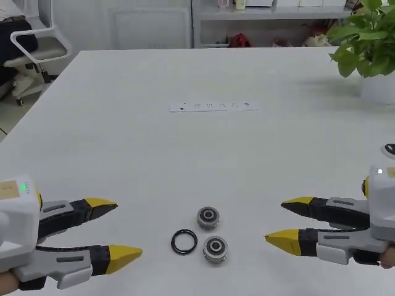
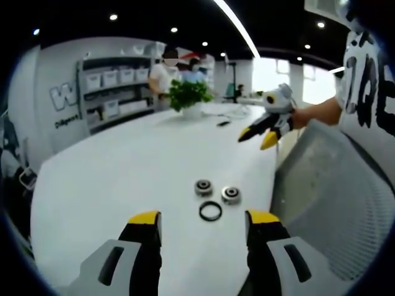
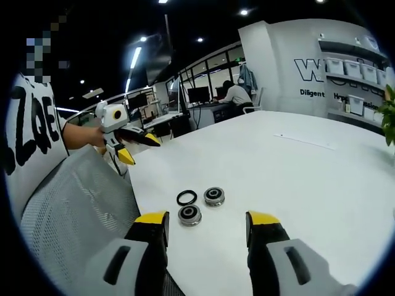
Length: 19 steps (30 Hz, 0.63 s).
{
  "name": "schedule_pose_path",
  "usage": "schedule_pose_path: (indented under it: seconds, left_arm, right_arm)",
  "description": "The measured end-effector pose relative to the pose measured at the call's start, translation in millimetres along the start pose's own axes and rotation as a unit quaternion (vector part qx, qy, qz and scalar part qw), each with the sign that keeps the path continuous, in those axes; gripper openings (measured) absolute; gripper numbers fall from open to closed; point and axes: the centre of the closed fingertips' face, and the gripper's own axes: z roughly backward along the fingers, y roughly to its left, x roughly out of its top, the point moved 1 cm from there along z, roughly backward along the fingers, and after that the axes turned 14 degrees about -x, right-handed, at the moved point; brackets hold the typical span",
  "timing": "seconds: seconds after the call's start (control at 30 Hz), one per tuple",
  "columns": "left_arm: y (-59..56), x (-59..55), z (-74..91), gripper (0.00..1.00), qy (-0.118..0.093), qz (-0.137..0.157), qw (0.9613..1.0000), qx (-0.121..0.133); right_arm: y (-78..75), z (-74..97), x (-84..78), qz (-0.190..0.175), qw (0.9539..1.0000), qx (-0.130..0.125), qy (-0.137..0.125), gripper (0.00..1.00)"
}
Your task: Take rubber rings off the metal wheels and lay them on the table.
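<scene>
The left gripper point(image 1: 128, 227) and right gripper point(image 1: 274, 221) are held over the near edge of the bench point(image 1: 123, 142), jaws parted and empty. Between them a farther metal wheel point(image 1: 208, 216) and a nearer metal wheel point(image 1: 215, 248) are seen, with a rubber ring point(image 1: 184, 241) laid just beside the nearer. A power strip point(image 1: 213, 106) is set mid-bench, a potted plant point(image 1: 364, 37) at the far right corner.

A loose black rubber ring point(image 1: 184, 241) is seen lying flat on the pale grey tabletop point(image 1: 185, 154). Just right of the ring, one small round metal wheel point(image 1: 208, 216) is set slightly beyond it and a second metal wheel point(image 1: 215, 248) slightly nearer. The yellow-tipped left gripper point(image 1: 128, 227) is held left of the ring and the right gripper point(image 1: 274, 221) well right of it, both with jaws parted and empty.
</scene>
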Motion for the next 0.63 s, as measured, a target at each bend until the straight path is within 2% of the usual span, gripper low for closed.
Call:
schedule_pose_path:
  seconds: [0.3,0.63]
  left_arm:
    - [-2.8,4.2,3.1,0.56,-0.007,-0.006,1.0,0.004]
    - [-5.2,4.3,7.5,0.55,-0.007,-0.005,0.9999,0.008]
  right_arm:
    - [7.7,6.1,4.3,0.011,0.9999,0.0,-0.007,0.47]
    - [6.1,6.7,7.6,0.017,0.9998,-0.002,-0.012,0.47]
